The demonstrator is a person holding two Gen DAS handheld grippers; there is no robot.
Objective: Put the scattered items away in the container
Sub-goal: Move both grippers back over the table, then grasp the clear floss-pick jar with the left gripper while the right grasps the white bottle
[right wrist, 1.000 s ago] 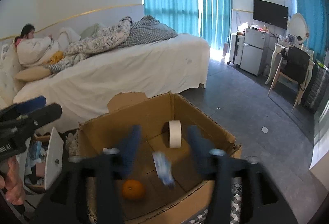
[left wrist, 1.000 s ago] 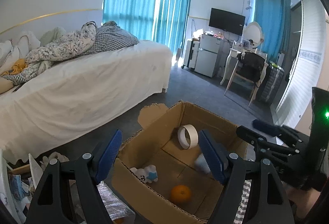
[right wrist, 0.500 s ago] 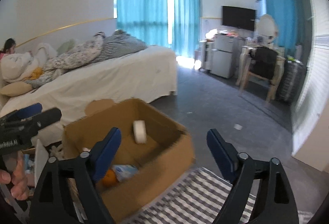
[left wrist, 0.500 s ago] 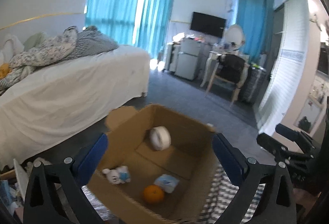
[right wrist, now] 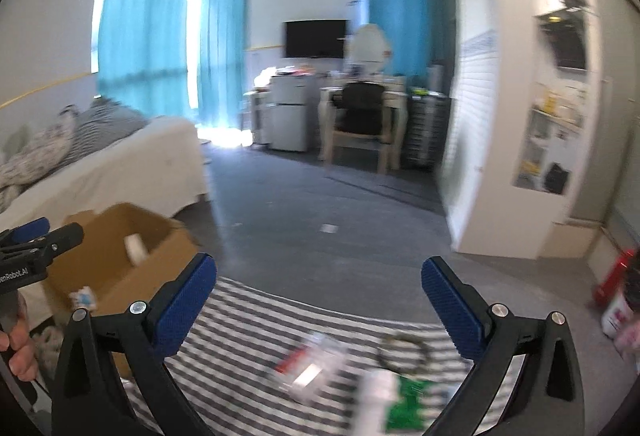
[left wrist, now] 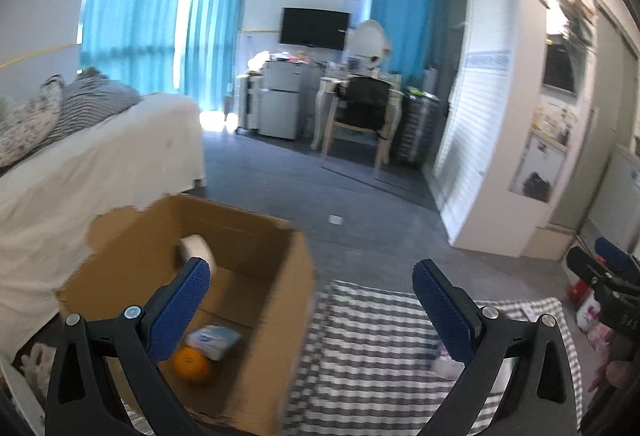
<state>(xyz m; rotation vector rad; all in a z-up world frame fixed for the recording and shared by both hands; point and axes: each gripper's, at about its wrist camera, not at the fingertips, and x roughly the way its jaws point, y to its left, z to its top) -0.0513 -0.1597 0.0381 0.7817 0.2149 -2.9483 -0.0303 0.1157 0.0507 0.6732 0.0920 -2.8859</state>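
Observation:
An open cardboard box (left wrist: 256, 236) stands at the left end of a striped cloth (left wrist: 372, 356). Inside it lie an orange (left wrist: 191, 364), a blue-white tissue pack (left wrist: 214, 341) and a tape roll (left wrist: 196, 250). My left gripper (left wrist: 312, 308) is open and empty, over the box's right wall. My right gripper (right wrist: 320, 300) is open and empty above the cloth (right wrist: 256, 336), to the right of the box (right wrist: 116, 256). Blurred loose items lie on the cloth: a clear packet (right wrist: 312, 364), a dark ring (right wrist: 404, 350), a white and green item (right wrist: 396, 396).
A white bed (left wrist: 80, 172) runs along the left behind the box. A chair and desk (left wrist: 360, 120) and small fridge (left wrist: 280, 104) stand at the far wall. A white cabinet (left wrist: 492, 140) is on the right. Bottles (right wrist: 616, 300) stand by the cloth's right end.
Both grippers have swung to the right, away from above the box. The box now sits at the left of both views and the striped cloth with loose items has come into view.

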